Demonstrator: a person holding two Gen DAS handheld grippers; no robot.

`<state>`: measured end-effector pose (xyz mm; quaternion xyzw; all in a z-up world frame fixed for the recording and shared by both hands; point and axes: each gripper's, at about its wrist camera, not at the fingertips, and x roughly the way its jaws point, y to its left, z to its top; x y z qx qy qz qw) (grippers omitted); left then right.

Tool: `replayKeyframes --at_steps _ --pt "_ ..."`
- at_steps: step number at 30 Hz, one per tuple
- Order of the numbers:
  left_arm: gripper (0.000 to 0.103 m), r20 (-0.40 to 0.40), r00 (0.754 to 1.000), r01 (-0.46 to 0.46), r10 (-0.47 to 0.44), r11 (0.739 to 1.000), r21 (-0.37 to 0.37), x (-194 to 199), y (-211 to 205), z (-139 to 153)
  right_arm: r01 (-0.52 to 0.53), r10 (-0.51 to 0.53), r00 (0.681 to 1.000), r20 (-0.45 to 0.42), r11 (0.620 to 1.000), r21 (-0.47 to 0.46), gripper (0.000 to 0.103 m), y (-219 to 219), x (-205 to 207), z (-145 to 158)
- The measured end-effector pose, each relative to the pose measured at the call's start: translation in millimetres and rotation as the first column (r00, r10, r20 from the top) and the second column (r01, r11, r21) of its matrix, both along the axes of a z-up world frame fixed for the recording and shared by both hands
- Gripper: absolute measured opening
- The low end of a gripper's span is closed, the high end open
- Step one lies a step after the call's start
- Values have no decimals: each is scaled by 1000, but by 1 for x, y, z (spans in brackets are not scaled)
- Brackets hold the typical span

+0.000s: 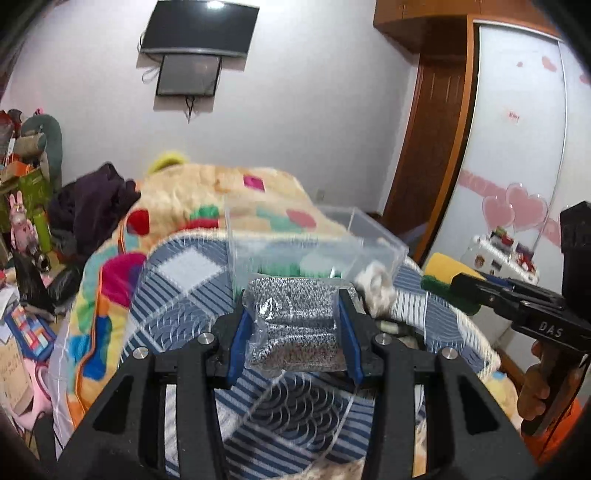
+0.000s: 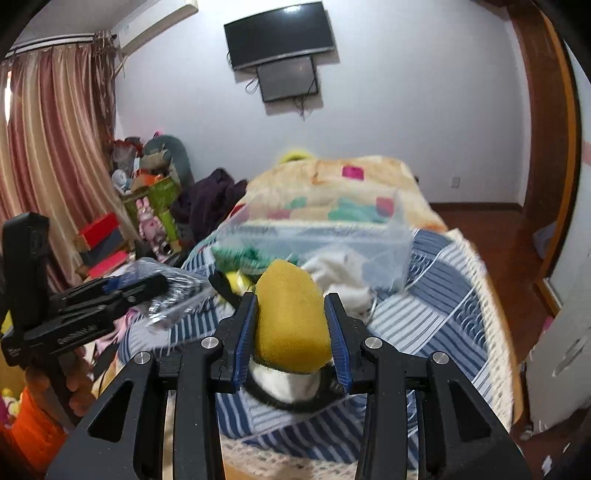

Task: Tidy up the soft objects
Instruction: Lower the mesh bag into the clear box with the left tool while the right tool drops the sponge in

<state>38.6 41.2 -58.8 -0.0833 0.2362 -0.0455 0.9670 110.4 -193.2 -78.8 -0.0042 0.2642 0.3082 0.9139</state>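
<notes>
My left gripper (image 1: 295, 317) is shut on a clear plastic bag of speckled grey-white fabric (image 1: 295, 325) and holds it above the blue patterned bedspread (image 1: 192, 280). My right gripper (image 2: 291, 314) is shut on a yellow sponge (image 2: 291, 317); it shows at the right of the left wrist view (image 1: 465, 291). A clear plastic box (image 1: 314, 240) stands on the bed just beyond both, with green items (image 2: 236, 256) and a white fluffy item (image 2: 340, 273) in or by it. The left gripper with the bag shows at the left of the right wrist view (image 2: 159, 286).
A colourful blanket (image 1: 207, 199) and dark clothes (image 1: 92, 206) lie at the far end of the bed. Toys and boxes (image 2: 147, 199) are piled on the left by the curtain. A wardrobe (image 1: 517, 147) stands to the right. A TV (image 2: 280, 35) hangs on the wall.
</notes>
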Motion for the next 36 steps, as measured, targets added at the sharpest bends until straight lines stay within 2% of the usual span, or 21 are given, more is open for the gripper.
replayKeyframes --at_steps 4,6,12,17,20,25,28,32,36 --pt "43 63 998 -22 22 1000 9 13 0 17 37 -37 999 34 999 13 34 -3 15 12" --pt "43 80 997 -14 15 1000 -9 27 3 25 40 -41 998 46 999 26 34 -3 23 18" --pt "43 80 996 -23 25 999 -26 73 11 37 72 -70 993 100 997 -10 34 9 49 29" --pt "43 23 999 -25 25 999 -26 113 10 31 87 -84 992 97 996 -28 34 17 69 30" --pt "43 -4 999 -32 32 999 4 128 6 24 95 -92 992 90 995 -38 34 23 82 29" --pt "43 -102 995 -1 4 1000 27 165 -3 9 95 -92 995 48 994 -60 34 31 104 24" --pt "43 -161 987 11 1 997 76 184 -11 -1 98 -97 995 8 991 -87 34 34 117 14" --pt "43 -242 970 50 -34 997 64 205 -16 -15 82 -90 995 -43 983 -161 34 45 131 -2" --pt "43 -283 958 65 -42 995 71 221 -15 -25 70 -90 993 -82 973 -222 34 50 141 -11"
